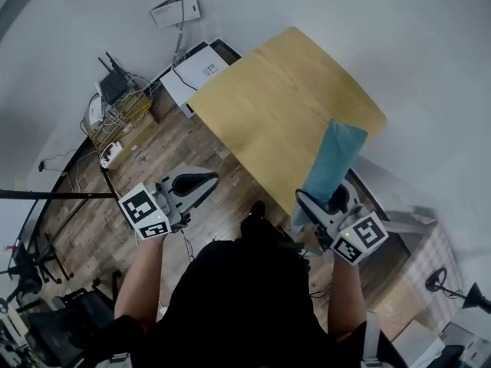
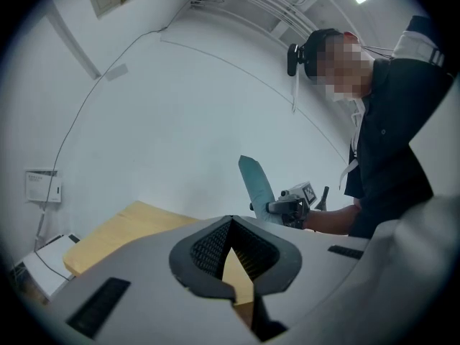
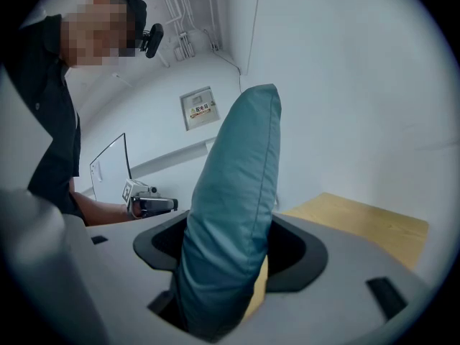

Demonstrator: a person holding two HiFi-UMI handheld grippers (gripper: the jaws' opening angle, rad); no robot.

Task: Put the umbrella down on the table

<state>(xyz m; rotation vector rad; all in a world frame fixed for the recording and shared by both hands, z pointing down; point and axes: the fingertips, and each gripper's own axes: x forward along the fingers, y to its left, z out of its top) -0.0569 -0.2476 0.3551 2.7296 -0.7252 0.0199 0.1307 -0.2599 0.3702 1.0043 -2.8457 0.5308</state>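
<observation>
Right gripper point(image 1: 328, 204) clamped on teal umbrella point(image 1: 334, 159), aloft by table point(image 1: 268, 98) near edge; left gripper point(image 1: 192, 184) jaws together, empty. Set-down pending.

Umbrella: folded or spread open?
Folded: the umbrella is a slim teal bundle clamped in the right gripper, pointing up, off the table.
</observation>
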